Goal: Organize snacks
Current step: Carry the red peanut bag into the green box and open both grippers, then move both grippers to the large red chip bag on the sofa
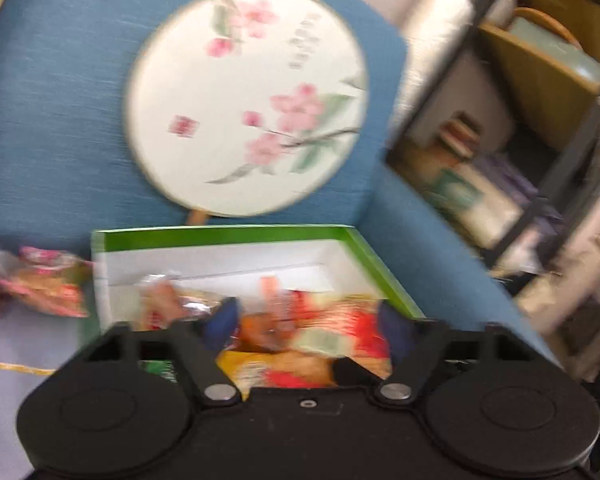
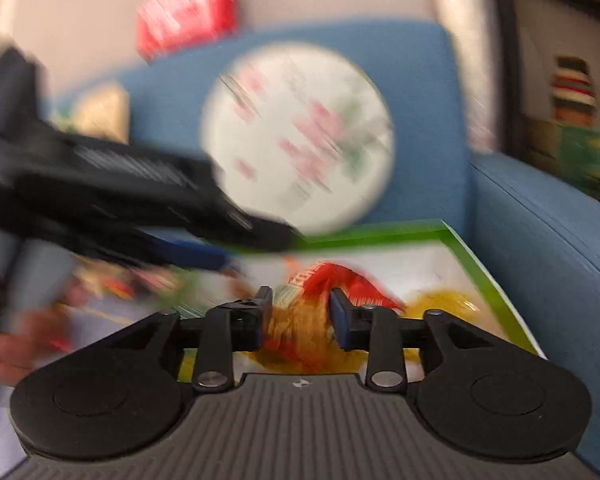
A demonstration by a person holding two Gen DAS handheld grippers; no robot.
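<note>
A green-rimmed white box (image 1: 372,258) sits on a blue sofa seat and holds several snack packets (image 1: 300,332). My left gripper (image 1: 308,326) hangs open over the box, its blue pads wide apart above the packets. More loose packets (image 1: 44,284) lie left of the box. In the right wrist view, my right gripper (image 2: 300,314) is shut on a red and orange snack packet (image 2: 304,320) above the same box (image 2: 472,256). The left gripper's body (image 2: 120,196) crosses that view at the left. Both views are blurred.
A round fan with pink blossoms (image 1: 248,96) leans on the blue sofa back (image 1: 52,100). The sofa arm (image 2: 548,248) rises right of the box. A dark shelf unit with bags and papers (image 1: 540,120) stands further right. A red package (image 2: 188,16) shows behind the sofa.
</note>
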